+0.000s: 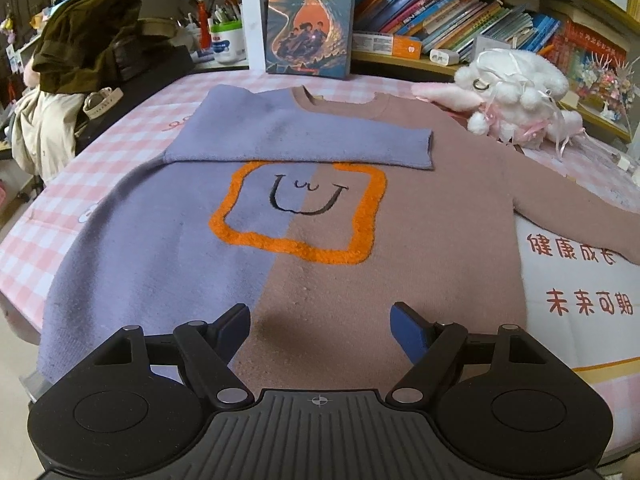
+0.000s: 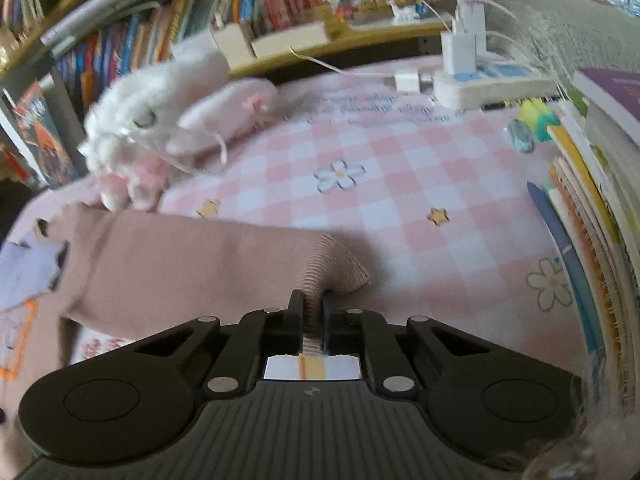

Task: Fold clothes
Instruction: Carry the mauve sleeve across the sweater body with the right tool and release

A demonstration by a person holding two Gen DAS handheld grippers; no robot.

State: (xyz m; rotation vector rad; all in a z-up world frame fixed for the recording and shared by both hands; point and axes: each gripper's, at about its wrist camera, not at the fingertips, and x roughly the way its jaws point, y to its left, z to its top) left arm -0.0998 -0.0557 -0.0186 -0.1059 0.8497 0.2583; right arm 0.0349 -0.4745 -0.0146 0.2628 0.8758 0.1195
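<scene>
A sweater (image 1: 304,240), half lilac and half dusty pink with an orange square and a smiling face, lies flat on the checked tablecloth. Its lilac sleeve (image 1: 296,140) is folded across the chest. Its pink sleeve (image 1: 576,216) stretches out to the right. My left gripper (image 1: 320,330) is open and empty, hovering over the sweater's lower hem. My right gripper (image 2: 312,306) is shut on the ribbed cuff (image 2: 340,268) of the pink sleeve (image 2: 192,264), holding it just above the cloth.
A white and pink plush toy (image 1: 516,96) sits by the sweater's right shoulder and shows in the right wrist view (image 2: 168,120). A book (image 1: 310,20) stands behind the collar. Piled clothes (image 1: 80,48) at left. A power strip (image 2: 492,80) and stacked books (image 2: 600,184) at right.
</scene>
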